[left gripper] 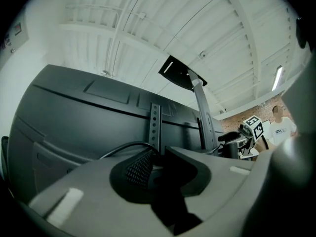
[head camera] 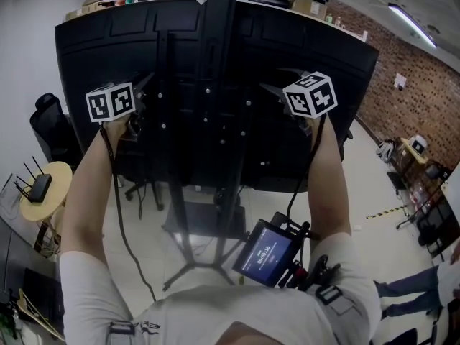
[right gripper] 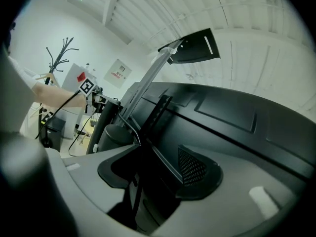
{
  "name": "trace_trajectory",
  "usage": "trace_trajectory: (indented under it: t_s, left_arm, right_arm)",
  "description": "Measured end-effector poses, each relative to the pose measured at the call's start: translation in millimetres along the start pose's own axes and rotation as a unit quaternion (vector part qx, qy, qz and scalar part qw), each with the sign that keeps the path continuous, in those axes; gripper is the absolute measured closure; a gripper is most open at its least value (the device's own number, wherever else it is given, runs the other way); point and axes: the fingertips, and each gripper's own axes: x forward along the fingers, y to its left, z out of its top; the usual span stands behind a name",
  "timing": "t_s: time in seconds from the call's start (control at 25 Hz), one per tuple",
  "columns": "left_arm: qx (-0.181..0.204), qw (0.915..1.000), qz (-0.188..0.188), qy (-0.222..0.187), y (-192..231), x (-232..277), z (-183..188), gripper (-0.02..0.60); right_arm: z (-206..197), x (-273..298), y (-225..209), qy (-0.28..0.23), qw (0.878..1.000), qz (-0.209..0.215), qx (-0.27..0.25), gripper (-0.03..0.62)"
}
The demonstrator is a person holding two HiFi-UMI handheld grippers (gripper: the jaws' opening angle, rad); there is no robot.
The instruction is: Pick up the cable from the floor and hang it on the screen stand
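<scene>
At left gripper (left gripper: 159, 154): jaws nearly together, pinching cable (left gripper: 123, 145), which arcs out toward 10 o'clock.
Right gripper (right gripper: 155, 151): jaws spread wide; a thin run of cable passes through the gap, and neither side presses on it.
Stand (left gripper: 200, 112): rises at 1 o'clock of the left jaws; its perforated bracket (left gripper: 155, 122) is at 12 o'clock, just beyond the tips.
Screen (head camera: 108, 56): its black back fills the view ahead of both grippers, which are held up near it and well apart.
Step, as I judge it: seating the cable on the stand.
To do well: hold the left pinch until the cable rests over the bracket. Draw the right gripper straight back so its open jaws do not snag the run. Leave slack and do not tug on the screen.
Risk: if released early, the cable could slide off and drop.
</scene>
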Motion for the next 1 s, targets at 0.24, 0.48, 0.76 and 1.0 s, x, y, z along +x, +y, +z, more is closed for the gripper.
trace_trajectory:
  t_s: [0.24, 0.48, 0.76, 1.0]
  left_arm:
    - [0.000, 0.9993, 0.013, -0.035, -1, -10, 3, 0.502]
    - [0.016, 0.9989, 0.027, -0.036, 0, -26, -11, 0.497]
    - [0.025, 0.9961, 0.076, -0.038, 15, -65, -28, 0.531]
    - [0.086, 0.9903, 0.098, -0.049, -11, -85, -26, 0.578]
  right_arm:
    - [-4, -7, 8, 0.000, 0.999, -0.025, -0.042, 0.344]
    - [-13, -16, 15, 0.016, 0.995, -0.054, -0.079, 0.350]
    - [-12, -36, 27, -0.031, 0.996, -0.075, -0.039, 0.419]
    - [-5, -47, 35, -0.099, 0.990, -0.088, 0.039, 0.570]
